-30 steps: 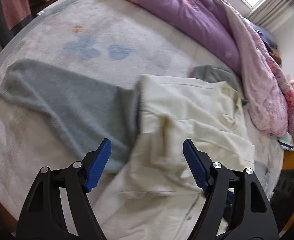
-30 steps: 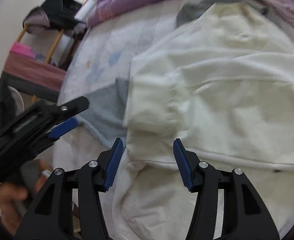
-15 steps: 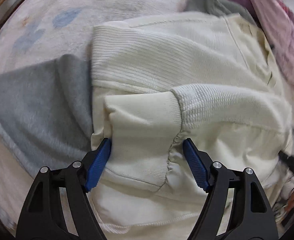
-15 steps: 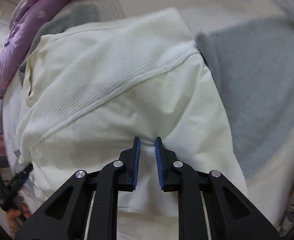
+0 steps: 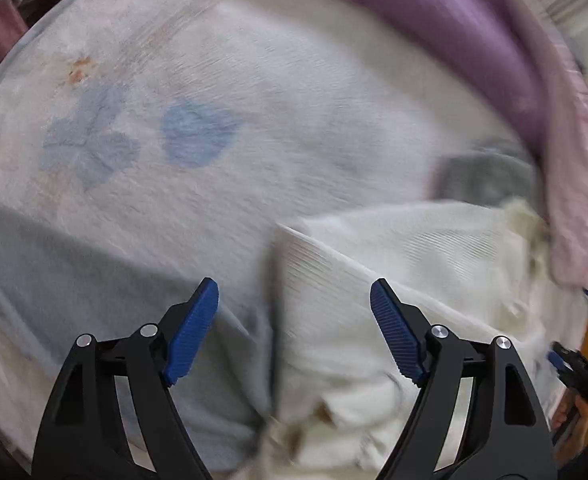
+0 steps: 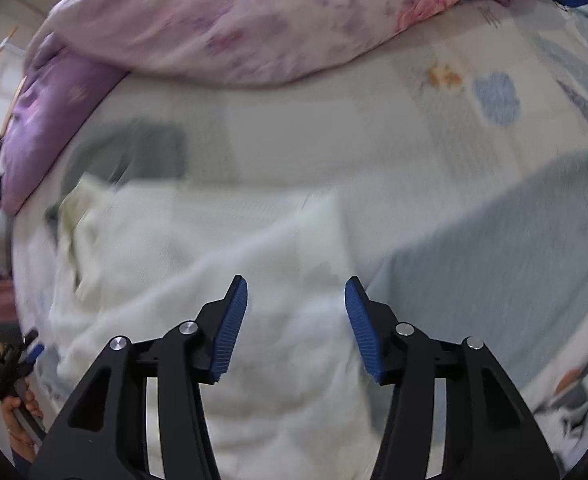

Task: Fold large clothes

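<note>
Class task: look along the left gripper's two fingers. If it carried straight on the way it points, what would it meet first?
The left gripper, jaws open and empty, points down at the seam where the cream garment overlaps the grey garment. Most likely it meets the cream garment's ribbed edge first; blur makes the exact spot uncertain.

We see cream garment (image 5: 394,264): ribbed knit cloth, matt, fine ridges on folded panel. Grey garment (image 5: 74,280): soft fleecy cloth, matt, slightly fuzzy. Bed sheet (image 5: 254,100): pale printed cloth, matt, faintly napped. Quilt (image 6: 254,20): smooth cloth, floral pink print on one face, plain purple on other. Left claw (image 5: 294,332): matt black plastic arms, blue ribbed pads (image 5: 192,332), bright metal screw heads. Right claw (image 6: 296,328): same black plastic, blue ridged pads, shiny metal screws.
</note>
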A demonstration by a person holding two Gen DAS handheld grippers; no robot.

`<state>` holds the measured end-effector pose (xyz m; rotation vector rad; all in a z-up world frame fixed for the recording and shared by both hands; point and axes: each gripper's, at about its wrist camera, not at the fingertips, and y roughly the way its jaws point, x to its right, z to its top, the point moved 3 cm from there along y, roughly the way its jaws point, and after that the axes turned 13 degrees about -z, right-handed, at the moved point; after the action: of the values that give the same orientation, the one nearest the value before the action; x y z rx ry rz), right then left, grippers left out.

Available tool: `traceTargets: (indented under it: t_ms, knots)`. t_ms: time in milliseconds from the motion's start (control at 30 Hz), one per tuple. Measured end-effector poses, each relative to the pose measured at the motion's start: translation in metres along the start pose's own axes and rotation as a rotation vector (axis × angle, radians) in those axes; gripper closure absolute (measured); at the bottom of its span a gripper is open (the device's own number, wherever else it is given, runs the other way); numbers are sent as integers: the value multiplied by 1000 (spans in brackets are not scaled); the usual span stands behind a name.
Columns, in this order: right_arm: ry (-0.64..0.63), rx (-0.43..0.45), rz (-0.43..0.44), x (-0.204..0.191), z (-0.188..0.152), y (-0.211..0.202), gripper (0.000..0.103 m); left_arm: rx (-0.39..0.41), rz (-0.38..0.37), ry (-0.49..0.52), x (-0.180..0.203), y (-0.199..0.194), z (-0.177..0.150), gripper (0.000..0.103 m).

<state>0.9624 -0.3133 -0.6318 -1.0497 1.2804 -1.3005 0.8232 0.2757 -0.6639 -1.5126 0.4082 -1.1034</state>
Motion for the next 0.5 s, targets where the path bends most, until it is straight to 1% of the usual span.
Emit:
traceTargets:
  t_ms: [33, 100, 167, 200, 267, 367, 433, 467, 500]
  knots:
    - [18, -9, 0, 0, 10, 7, 54, -23, -22, -10, -2, 8, 10, 24]
    - [48, -43, -12, 5, 24, 21, 53, -42, 5, -7, -2, 20, 20, 24]
    - [72, -82, -12, 7, 31, 34, 53, -86, 6, 0, 1, 35, 26, 24]
    - [74, -108, -15, 7, 32, 40, 53, -101, 10, -2, 2, 41, 27, 24]
    - [86, -128, -18, 9, 33, 50, 53, -120, 43, 27, 6, 49, 29, 24]
    - [96, -159, -8, 12, 34, 61, 53, -134, 68, 46, 12, 56, 32, 24]
    - [91, -165, -6, 12, 36, 64, 51, -137, 89, 74, 19, 60, 35, 28]
    - [87, -170, -7, 12, 37, 65, 51, -134, 92, 96, 25, 61, 36, 34]
    - [81, -173, -9, 10, 38, 67, 52, -133, 85, 111, 33, 63, 35, 45]
